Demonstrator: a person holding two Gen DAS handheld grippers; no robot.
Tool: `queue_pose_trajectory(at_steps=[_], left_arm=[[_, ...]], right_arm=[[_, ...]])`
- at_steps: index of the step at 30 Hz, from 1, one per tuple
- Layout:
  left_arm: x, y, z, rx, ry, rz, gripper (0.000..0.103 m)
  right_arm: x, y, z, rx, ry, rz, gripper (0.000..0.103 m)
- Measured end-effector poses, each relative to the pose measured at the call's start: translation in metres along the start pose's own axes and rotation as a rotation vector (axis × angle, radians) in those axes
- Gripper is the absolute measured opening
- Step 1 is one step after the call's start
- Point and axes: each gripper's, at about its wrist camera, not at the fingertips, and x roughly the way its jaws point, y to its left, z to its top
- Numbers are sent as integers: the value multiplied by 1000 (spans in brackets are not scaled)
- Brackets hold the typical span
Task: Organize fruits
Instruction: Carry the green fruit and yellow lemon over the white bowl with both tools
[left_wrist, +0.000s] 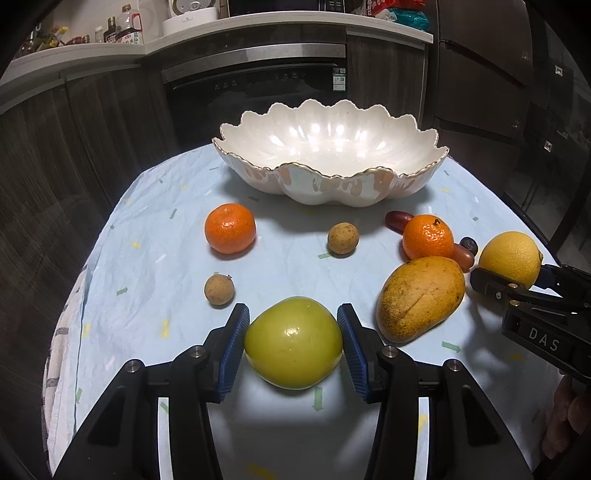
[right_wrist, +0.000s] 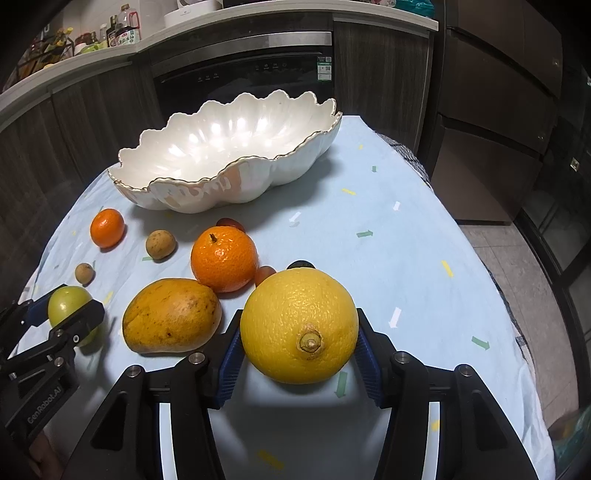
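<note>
A green apple (left_wrist: 293, 343) rests on the pale blue tablecloth, and my left gripper (left_wrist: 293, 314) is shut on it, blue pads pressed to both sides. My right gripper (right_wrist: 298, 321) is shut on a big yellow citrus fruit (right_wrist: 299, 325), stem end facing the camera. A mango (left_wrist: 421, 297) lies between the two held fruits. Two mandarins (left_wrist: 229, 228) (left_wrist: 427, 236) and two brown longans (left_wrist: 342, 238) (left_wrist: 219, 289) sit farther out. The white scalloped bowl (left_wrist: 332, 173) with a gold rim stands at the far side, nothing in it.
Small red fruits (left_wrist: 397, 218) (left_wrist: 465, 254) and a dark berry (left_wrist: 469, 244) crowd the right mandarin. The round table's cloth (right_wrist: 406, 258) drops off at its edges. Dark cabinets and an oven (left_wrist: 258, 92) stand behind. A hand (left_wrist: 565, 417) holds the right gripper.
</note>
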Motion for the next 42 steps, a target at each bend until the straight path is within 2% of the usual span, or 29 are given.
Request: queue_pose_trajectory(at_steps=[22,42], left_arm=[[-27,8,17,-5,-50,-6,49],[-45,13,55,3,-117,-4,49]], right_arm=[[-31,7,18,-29,-59,10,55],[-54,8,61,-54,-144,13,55]])
